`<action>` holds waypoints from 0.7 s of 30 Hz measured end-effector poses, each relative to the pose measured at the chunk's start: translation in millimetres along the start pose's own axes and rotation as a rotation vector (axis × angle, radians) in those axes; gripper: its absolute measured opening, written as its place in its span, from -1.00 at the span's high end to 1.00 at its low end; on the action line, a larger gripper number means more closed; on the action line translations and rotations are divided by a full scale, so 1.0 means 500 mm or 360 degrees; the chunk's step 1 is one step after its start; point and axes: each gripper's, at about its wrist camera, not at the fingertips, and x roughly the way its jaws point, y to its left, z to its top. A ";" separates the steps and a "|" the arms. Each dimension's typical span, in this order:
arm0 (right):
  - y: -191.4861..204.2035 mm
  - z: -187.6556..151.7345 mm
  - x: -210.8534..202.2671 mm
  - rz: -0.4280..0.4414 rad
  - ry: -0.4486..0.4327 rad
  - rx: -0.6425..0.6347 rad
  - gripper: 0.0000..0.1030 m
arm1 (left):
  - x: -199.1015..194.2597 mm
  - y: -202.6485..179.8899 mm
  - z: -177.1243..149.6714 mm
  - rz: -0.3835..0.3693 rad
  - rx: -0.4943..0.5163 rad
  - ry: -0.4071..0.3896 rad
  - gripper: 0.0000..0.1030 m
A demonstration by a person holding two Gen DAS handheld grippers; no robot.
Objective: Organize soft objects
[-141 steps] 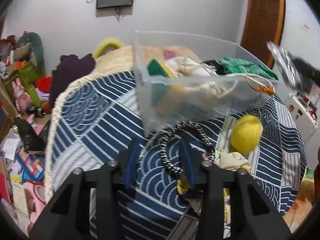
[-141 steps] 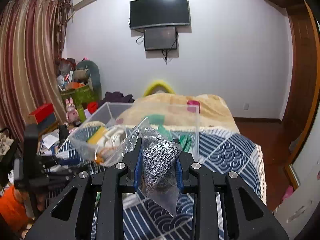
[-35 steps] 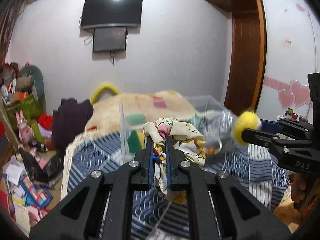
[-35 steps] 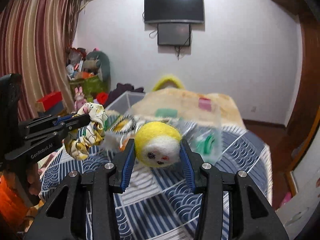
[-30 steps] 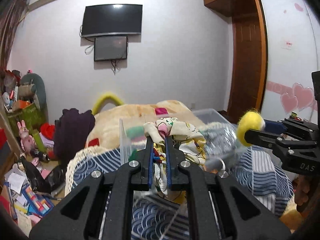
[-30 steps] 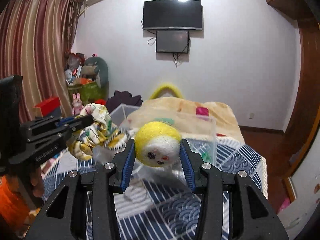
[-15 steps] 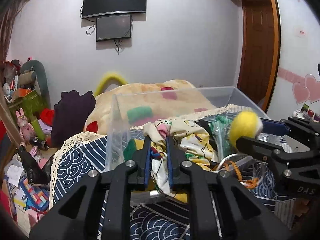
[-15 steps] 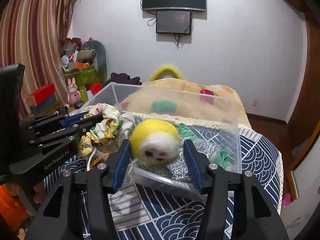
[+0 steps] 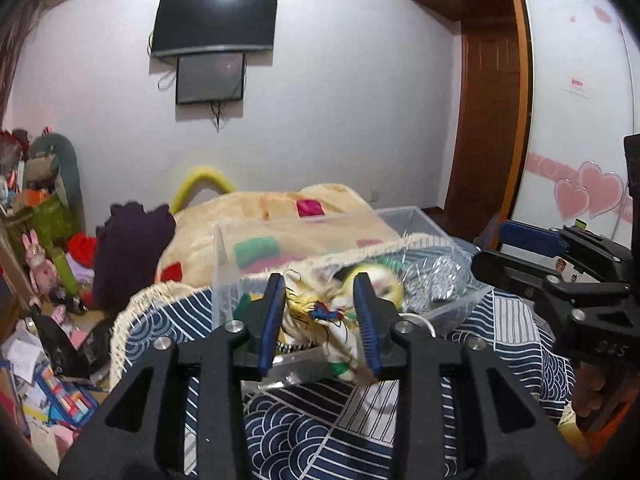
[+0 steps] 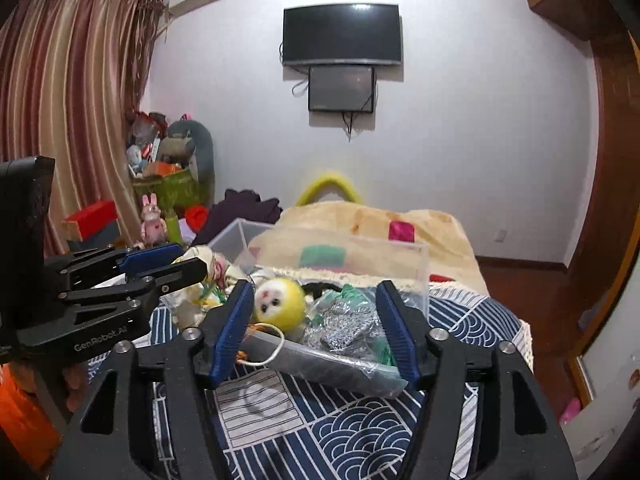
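While both grippers hung over the bed, the left gripper (image 9: 320, 312) had its jaws parted, the yellow-and-white patterned cloth (image 9: 320, 320) lying loose between them at the near left corner of the clear plastic storage box (image 10: 420, 276). The right gripper (image 10: 316, 324) stood with jaws spread wide and empty. The round yellow felt ball with a white face (image 10: 280, 304) lay in the box beside a silvery mesh pouch (image 10: 348, 328). The box sat on the navy wave-patterned bedcover (image 10: 352, 436).
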 end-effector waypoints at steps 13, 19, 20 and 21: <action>0.006 -0.003 -0.045 -0.0036 -0.0095 0.0029 -0.46 | -0.099 0.020 0.009 0.0064 -0.0110 -0.0205 -0.56; 0.012 -0.003 -0.072 -0.0082 -0.0190 0.0055 -0.97 | -0.140 0.006 0.001 0.0116 -0.0119 -0.0318 -0.99; 0.013 -0.004 -0.075 -0.0100 -0.0205 0.0058 -1.00 | -0.142 0.004 0.002 0.0125 -0.0120 -0.0319 -1.00; 0.013 -0.004 -0.077 -0.0117 -0.0217 0.0058 -1.00 | -0.141 0.003 0.003 0.0125 -0.0122 -0.0314 -1.00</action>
